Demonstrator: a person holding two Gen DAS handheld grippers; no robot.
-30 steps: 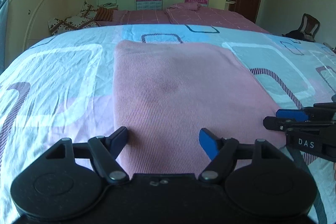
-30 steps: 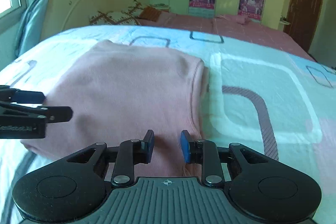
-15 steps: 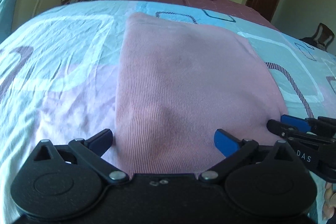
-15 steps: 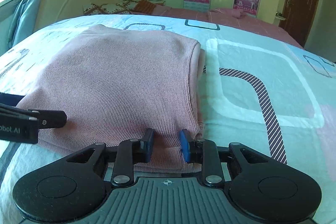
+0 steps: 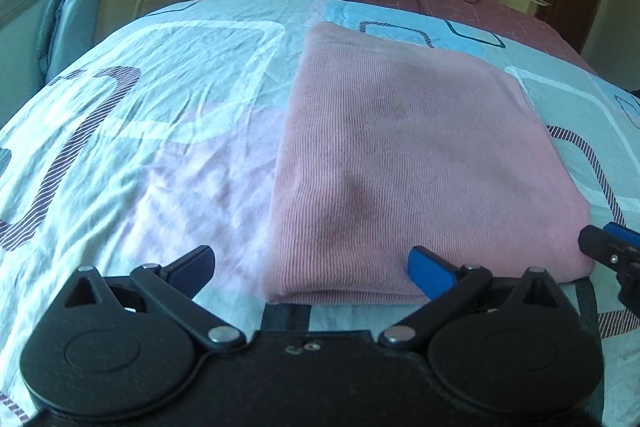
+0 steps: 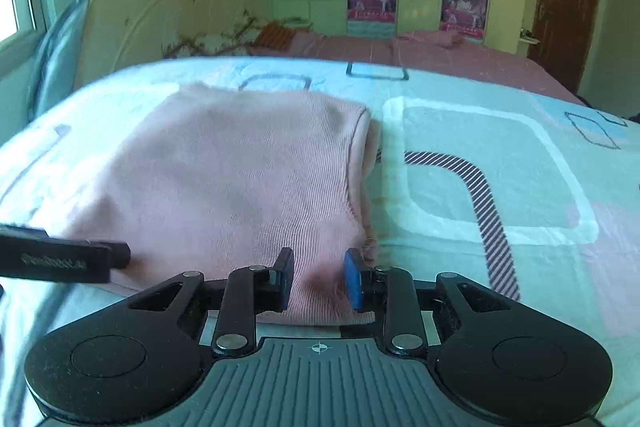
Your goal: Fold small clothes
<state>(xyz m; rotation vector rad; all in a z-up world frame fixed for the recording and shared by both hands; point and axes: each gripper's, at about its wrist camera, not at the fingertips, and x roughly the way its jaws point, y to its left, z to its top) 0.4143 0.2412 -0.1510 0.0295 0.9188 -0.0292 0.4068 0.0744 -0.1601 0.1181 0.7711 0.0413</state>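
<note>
Bedroom; pink garment (image 5: 400,147) folded on patterned bedsheet (image 5: 160,107); left gripper (image 5: 310,261) jaws just opened wide, right gripper (image 6: 320,279) narrowly parted; both empty.

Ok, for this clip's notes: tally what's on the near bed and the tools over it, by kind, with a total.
Folded pink garment: 1
Patterned bedsheet: 1
Handheld grippers: 2, the left gripper with its jaws just opened wide and nothing pinched, and the right gripper with a narrow gap at the garment's near edge
Total: 4
</note>
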